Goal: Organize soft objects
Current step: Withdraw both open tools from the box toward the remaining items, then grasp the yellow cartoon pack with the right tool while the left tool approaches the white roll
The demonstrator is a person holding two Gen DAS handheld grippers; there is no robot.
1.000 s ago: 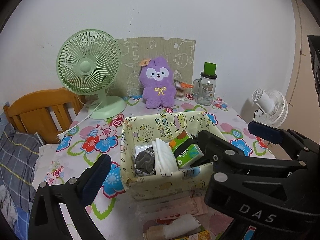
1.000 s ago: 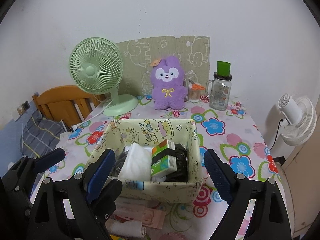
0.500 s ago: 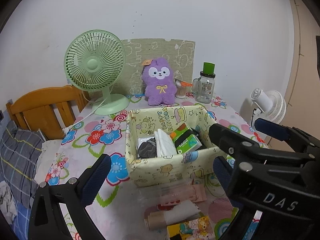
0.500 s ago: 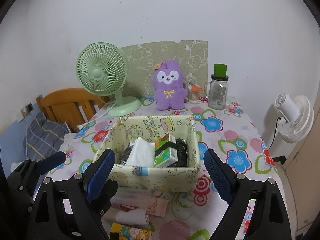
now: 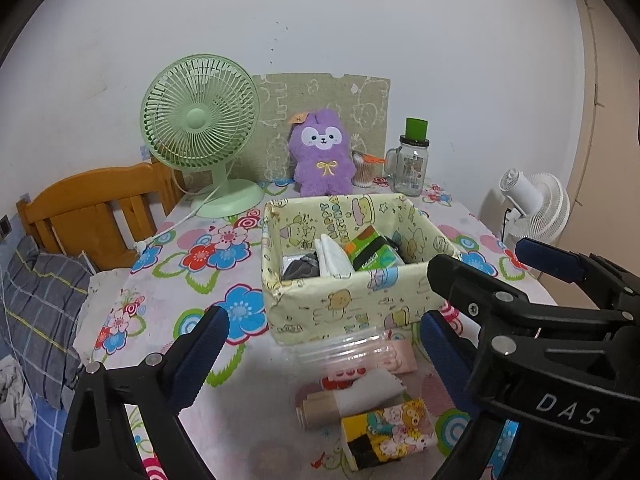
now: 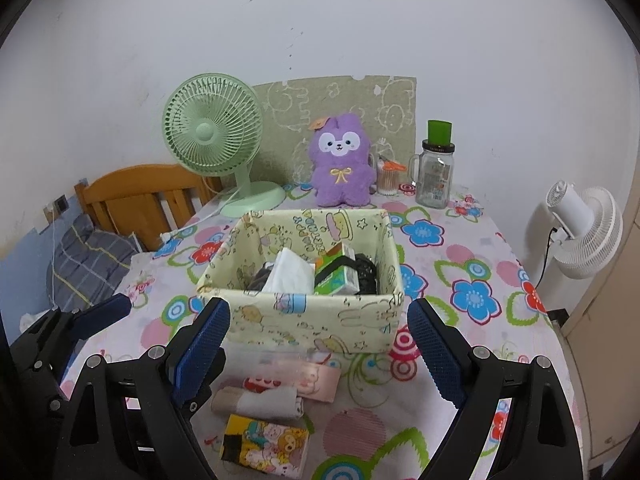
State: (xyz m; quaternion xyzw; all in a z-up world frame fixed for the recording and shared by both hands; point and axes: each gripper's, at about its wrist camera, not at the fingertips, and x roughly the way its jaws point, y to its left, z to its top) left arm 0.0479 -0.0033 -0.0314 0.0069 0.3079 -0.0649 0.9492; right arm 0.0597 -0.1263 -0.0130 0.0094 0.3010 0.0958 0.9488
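A pale yellow fabric basket (image 5: 348,308) (image 6: 312,312) stands mid-table and holds a white cloth (image 6: 290,272), a green tissue pack (image 6: 336,276) and dark items. In front of it lie a pink packet (image 5: 368,360), a rolled beige and white cloth (image 5: 348,398) and a yellow cartoon tissue pack (image 5: 388,434). My left gripper (image 5: 320,360) hovers over these loose items, its jaws closing with nothing pressed between them. My right gripper (image 6: 318,340) stands open just short of the basket, empty. A purple plush (image 5: 324,156) sits at the back.
A green desk fan (image 5: 200,120) and its cord stand back left, and a glass jar with a green lid (image 5: 412,160) back right. A wooden bed frame (image 5: 100,208) and bedding lie left of the table. A white floor fan (image 6: 580,228) is on the right.
Both grippers have drawn back from the basket, so it looks smaller. The loose packets and rolled cloth in front of it have come into view. The left gripper's right finger now shows.
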